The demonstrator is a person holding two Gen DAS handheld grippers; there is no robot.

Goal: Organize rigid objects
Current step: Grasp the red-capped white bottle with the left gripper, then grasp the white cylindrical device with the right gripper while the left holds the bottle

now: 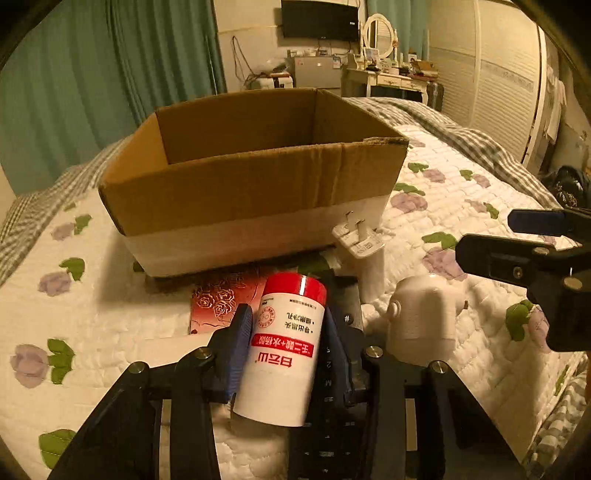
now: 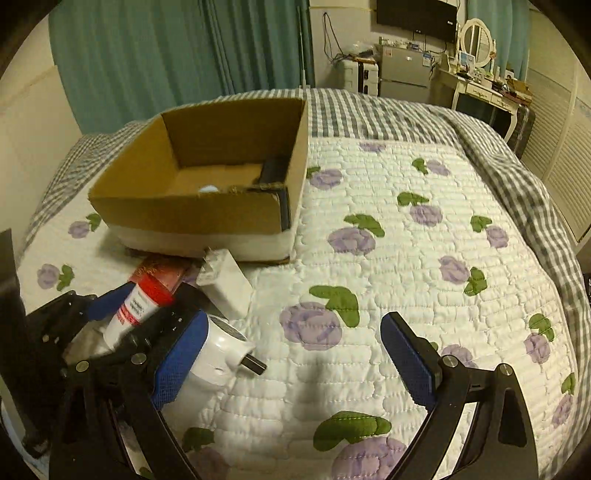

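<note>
Floral quilt [image 2: 369, 266]: left gripper [image 1: 286, 332] clamps bottle [image 1: 284, 347]; right gripper [image 2: 291, 354] spread.

Both wrist views look low across the bed [image 2: 388, 229], sharing the cardboard box [image 1: 243, 184] ahead.

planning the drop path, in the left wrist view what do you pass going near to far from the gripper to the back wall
left gripper shut on the red-capped bottle → red rose-pattern packet → cardboard box → checked blanket → wall tv
</note>
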